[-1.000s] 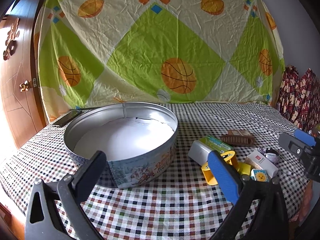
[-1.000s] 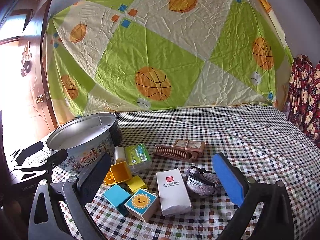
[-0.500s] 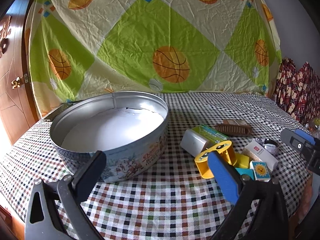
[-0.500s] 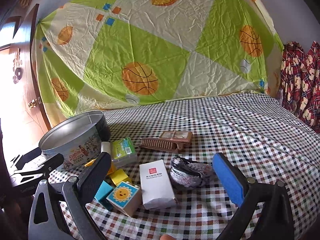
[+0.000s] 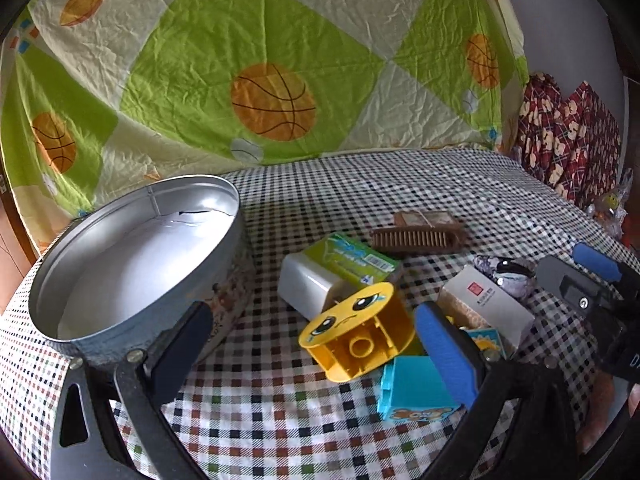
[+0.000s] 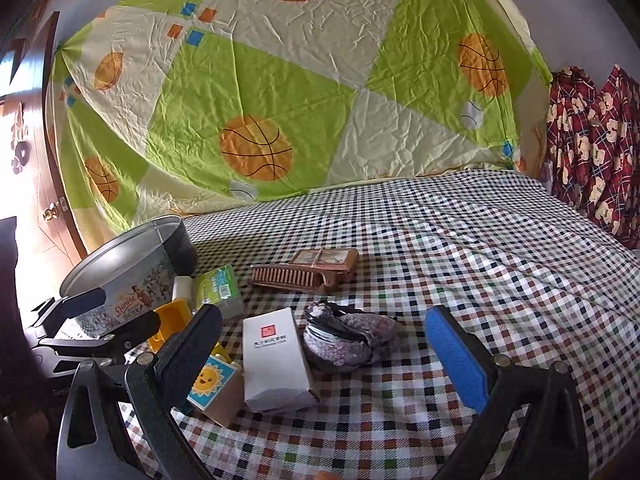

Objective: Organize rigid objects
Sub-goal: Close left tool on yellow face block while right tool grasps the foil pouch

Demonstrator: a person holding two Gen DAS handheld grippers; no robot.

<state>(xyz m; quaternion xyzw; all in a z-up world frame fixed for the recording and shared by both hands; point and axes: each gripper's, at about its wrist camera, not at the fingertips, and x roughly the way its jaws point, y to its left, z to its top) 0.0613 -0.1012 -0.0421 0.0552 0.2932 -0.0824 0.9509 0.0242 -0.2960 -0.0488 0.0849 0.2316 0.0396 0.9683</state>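
A round metal tin (image 5: 132, 264) stands open and empty on the checkered cloth; it also shows in the right wrist view (image 6: 132, 276). Beside it lie a yellow face block (image 5: 360, 332), a blue block (image 5: 416, 388), a green and white box (image 5: 340, 276), a brown comb (image 5: 416, 236), a white carton (image 6: 276, 360), a sun block (image 6: 212, 388) and a purple pouch (image 6: 348, 340). My left gripper (image 5: 316, 348) is open, just before the yellow block. My right gripper (image 6: 324, 356) is open, with the carton and pouch between its fingers.
A basketball-print sheet (image 5: 272, 80) hangs behind the bed. Red patterned fabric (image 6: 592, 148) stands at the far right. A wooden door (image 6: 36, 184) is at the left. The left gripper shows in the right wrist view (image 6: 100, 320) beside the tin.
My left gripper has swung right and closer to the pile of blocks; the tin has slid left in its view. My right gripper has moved forward and nearer to the carton and pouch.
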